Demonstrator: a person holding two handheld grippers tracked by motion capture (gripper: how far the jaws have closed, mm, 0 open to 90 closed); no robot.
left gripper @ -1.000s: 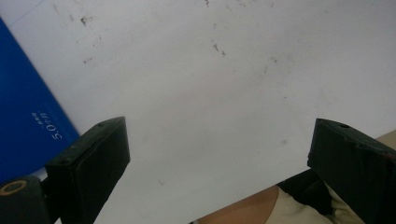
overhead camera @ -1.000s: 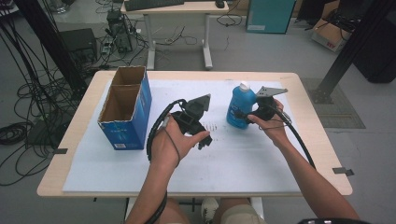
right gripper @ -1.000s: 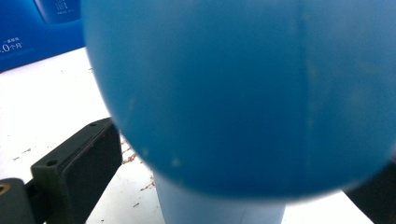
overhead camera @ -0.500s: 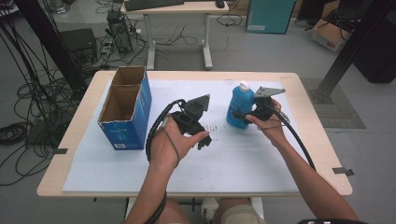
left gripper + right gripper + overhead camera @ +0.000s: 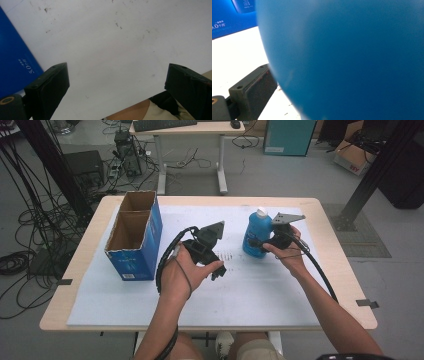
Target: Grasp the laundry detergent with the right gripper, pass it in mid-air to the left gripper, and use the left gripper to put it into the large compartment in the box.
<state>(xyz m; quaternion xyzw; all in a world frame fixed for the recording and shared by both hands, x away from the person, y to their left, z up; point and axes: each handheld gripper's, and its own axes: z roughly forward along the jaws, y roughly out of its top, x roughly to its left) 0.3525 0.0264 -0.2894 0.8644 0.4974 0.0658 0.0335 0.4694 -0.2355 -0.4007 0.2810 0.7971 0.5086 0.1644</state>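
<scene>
Presently: blue bottle (image 5: 257,236), white-capped, long axis upright, right of centre on the white mat (image 5: 280,292), set against the right gripper (image 5: 265,241), jaws around its body (closure indeterminable); left gripper (image 5: 216,268), jaws wide, empty, lies farther off.

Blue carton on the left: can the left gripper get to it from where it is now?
Probably yes. The left gripper hangs open over bare white mat, and the open-topped blue carton stands just to its left with nothing between them.
</scene>
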